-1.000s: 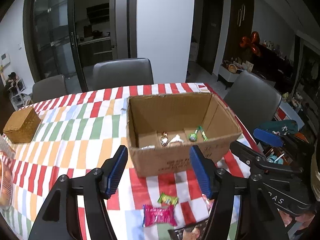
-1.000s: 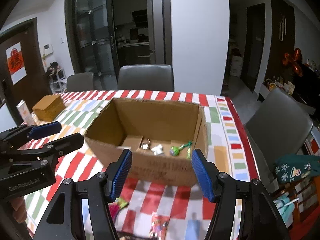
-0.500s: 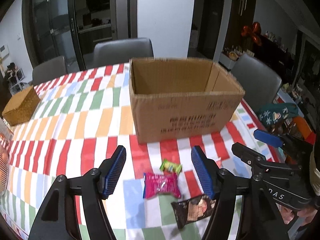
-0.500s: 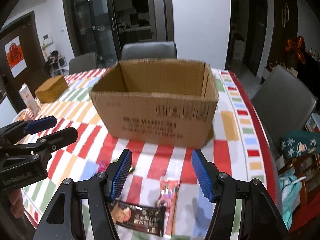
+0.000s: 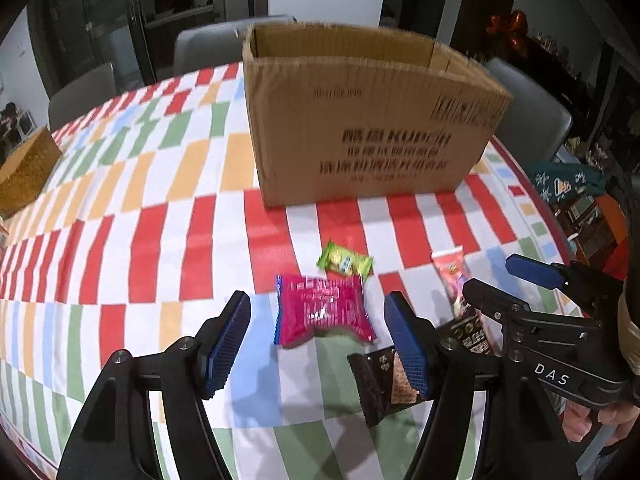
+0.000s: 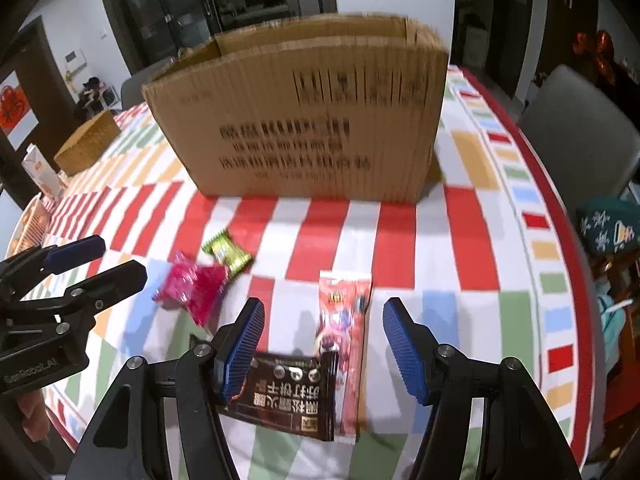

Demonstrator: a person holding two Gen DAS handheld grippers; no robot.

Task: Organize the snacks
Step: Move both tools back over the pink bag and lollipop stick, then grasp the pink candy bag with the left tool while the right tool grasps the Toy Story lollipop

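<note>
Both grippers have dropped from above the cardboard box toward tabletop snacks: left gripper fingers open, empty, framing the pink packet; right gripper open, empty, over the red packet

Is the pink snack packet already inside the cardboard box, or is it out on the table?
Out: the pink snack packet lies on the tablecloth before the cardboard box.

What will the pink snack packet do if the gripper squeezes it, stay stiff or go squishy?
Probably squishy: the pink snack packet looks puffed and crinkly, so it should dent between the left gripper pads. It looks light, and may slide on the tablecloth if nudged. Lying flat, it should not roll.
</note>
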